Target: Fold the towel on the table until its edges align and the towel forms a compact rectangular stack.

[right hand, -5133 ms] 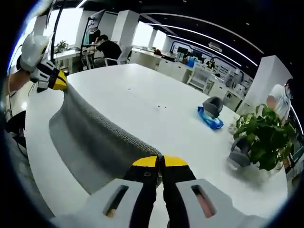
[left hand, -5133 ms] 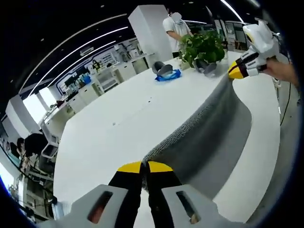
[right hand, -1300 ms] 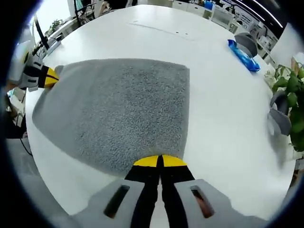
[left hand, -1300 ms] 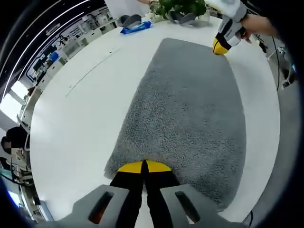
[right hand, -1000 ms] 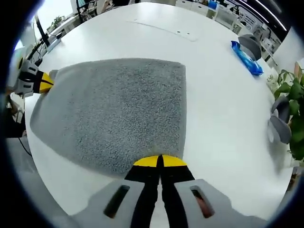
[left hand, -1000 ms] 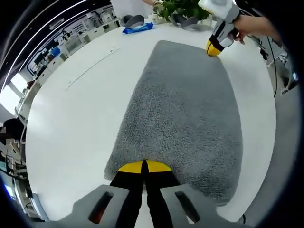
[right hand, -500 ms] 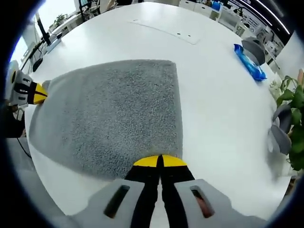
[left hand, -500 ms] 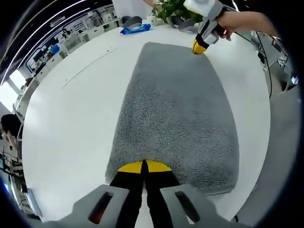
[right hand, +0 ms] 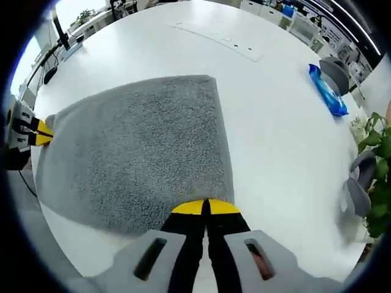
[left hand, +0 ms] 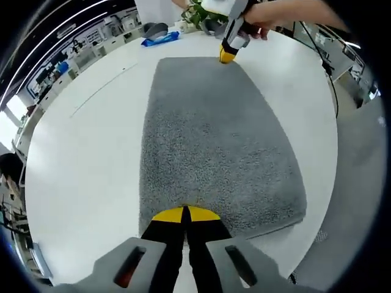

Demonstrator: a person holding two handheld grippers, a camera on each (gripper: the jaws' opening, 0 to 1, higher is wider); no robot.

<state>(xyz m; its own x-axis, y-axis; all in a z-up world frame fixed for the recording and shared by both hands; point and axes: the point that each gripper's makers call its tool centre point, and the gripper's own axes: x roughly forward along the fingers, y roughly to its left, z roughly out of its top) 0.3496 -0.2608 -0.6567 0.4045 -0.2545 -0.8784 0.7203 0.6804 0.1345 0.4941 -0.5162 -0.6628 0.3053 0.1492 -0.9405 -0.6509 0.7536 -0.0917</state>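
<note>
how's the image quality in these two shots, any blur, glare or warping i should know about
Left gripper view: strong fisheye warp, the white table bulges round and the grey towel looks splayed toward the camera; its pile stays sharp mid-frame, while the right gripper at the far edge is small and soft. Right gripper view: same bowing, even light, soft shadows, no harsh glare on the table; the plant at the edge is smeared.

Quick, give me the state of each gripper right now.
Left gripper: shut on the grey towel, at one corner.
Right gripper: shut on the grey towel, at the corner along the same edge.
</note>
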